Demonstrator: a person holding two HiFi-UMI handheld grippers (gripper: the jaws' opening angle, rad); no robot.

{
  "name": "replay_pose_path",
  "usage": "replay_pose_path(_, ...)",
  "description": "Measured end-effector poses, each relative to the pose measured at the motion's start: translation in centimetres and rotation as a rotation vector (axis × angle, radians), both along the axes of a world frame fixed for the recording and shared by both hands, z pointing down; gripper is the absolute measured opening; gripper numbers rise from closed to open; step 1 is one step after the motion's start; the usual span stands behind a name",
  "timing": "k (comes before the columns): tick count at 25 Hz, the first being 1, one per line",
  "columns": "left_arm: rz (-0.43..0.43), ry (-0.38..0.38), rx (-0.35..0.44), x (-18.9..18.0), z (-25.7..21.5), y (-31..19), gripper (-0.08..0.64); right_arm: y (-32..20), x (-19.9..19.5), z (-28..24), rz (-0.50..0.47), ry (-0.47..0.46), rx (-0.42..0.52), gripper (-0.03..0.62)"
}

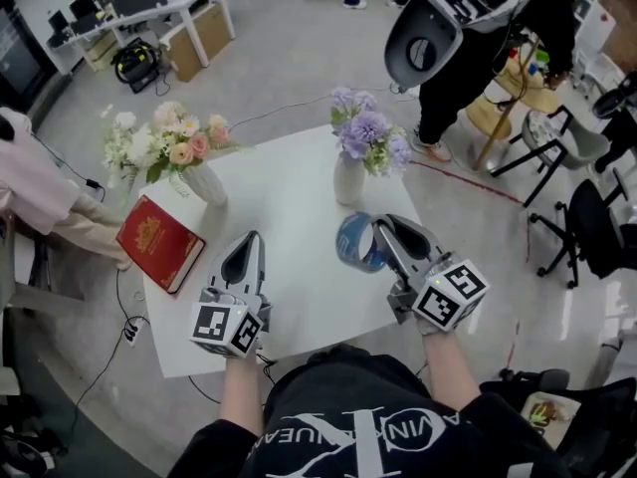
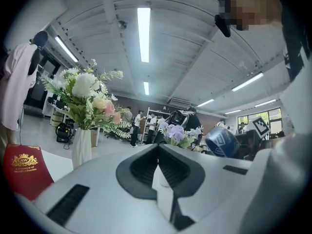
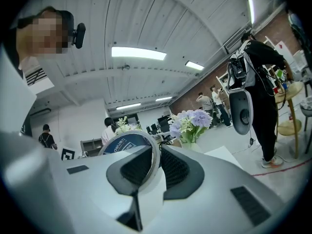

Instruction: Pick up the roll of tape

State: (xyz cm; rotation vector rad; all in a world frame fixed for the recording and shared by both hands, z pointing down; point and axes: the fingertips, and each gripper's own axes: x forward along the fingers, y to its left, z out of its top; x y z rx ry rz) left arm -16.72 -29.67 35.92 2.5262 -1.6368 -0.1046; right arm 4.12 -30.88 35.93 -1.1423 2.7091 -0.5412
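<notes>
Right claw clamps tape roll; left claw closed, empty; red book: head, left gripper views only.

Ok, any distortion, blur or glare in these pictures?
Head view: evenly lit, sharp, edges bowed. Left gripper view: strong fisheye, dark corners, white ceiling strip light blown out, left tongs slightly soft. Right gripper view: same fisheye; blue roll of tape in the right tongs looks fairly sharp.

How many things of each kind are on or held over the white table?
Vases of flowers: 2
Red book: 1
Roll of tape: 1, held in the right gripper
Total: 4
</notes>
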Motion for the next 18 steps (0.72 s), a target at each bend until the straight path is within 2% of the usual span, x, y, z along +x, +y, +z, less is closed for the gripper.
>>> replay_pose_path(18, -0.032, 0.003, 0.049, -1.4, -2.5, 0.3, -0.002, -0.2, -0.9, -1.8, -0.022, -0.040, 0.033, 0.071)
